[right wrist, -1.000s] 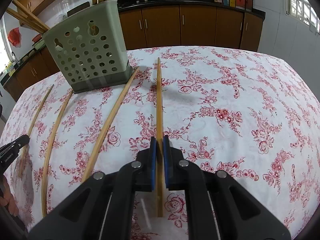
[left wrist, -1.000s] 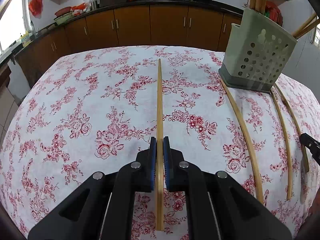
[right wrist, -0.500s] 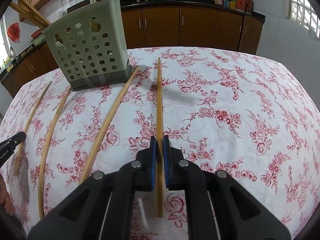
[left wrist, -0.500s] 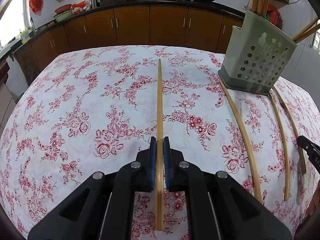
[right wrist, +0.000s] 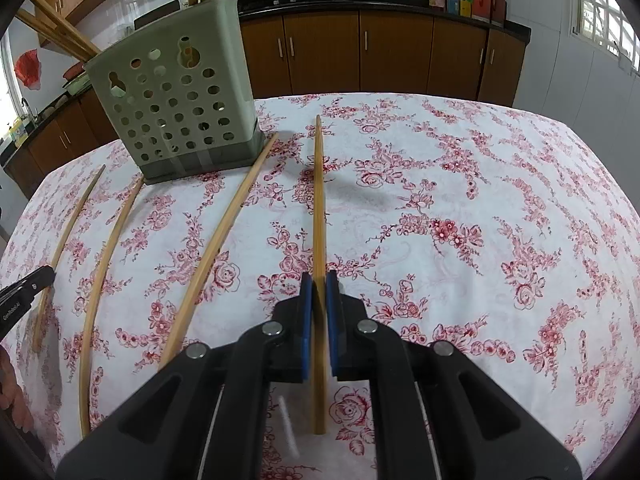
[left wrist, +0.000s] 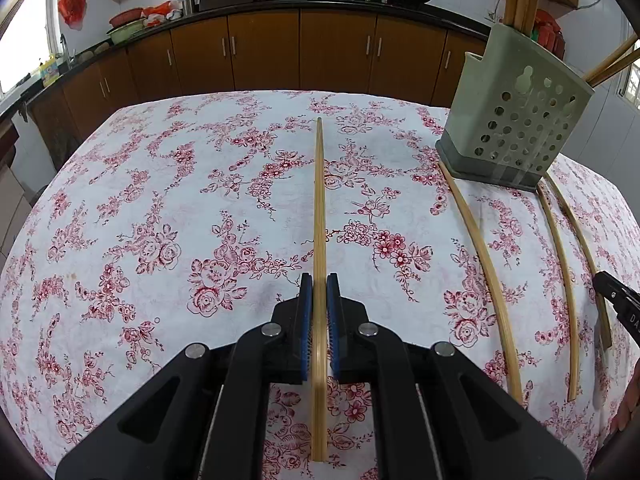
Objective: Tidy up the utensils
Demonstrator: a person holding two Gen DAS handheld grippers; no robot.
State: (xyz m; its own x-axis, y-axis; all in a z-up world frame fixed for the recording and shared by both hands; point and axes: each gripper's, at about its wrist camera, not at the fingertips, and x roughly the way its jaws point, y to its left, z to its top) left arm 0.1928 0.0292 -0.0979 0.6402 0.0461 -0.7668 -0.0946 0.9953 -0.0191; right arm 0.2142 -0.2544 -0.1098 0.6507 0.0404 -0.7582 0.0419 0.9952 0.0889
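1. The left gripper (left wrist: pixel 319 284) is clamped on a bamboo chopstick (left wrist: pixel 319 200); its blue pads (left wrist: pixel 305 308) press the stick from both sides, and the stick runs straight ahead over the floral tablecloth (left wrist: pixel 160 208), its far tip pointing toward the brown cabinets (left wrist: pixel 264 56).
2. The right gripper (right wrist: pixel 319 282) is likewise closed tight on a second chopstick (right wrist: pixel 318 200); the blue pads (right wrist: pixel 306 308) pinch it near its lower part, and its near end sticks out below them above the cloth (right wrist: pixel 460 220).
3. The green perforated holder (left wrist: pixel 516 120) stands on the table to the right in the left wrist view and to the left (right wrist: pixel 176 104) in the right wrist view; several chopsticks already stand upright in it, and others lean out of it at an angle.
4. Three loose chopsticks lie on the cloth between the two grippers: the nearest one (right wrist: pixel 224 240) has its far end touching or just beside the holder's base; the middle one (right wrist: pixel 108 272) and the outer one (right wrist: pixel 68 240) lie further left in the right wrist view; the same three appear on the right in the left wrist view, the first of them (left wrist: pixel 484 276) running down from the holder's base.
5. A black fingertip of the other gripper shows at the edge of each view, near the outer loose stick; whether it touches that stick cannot be told.
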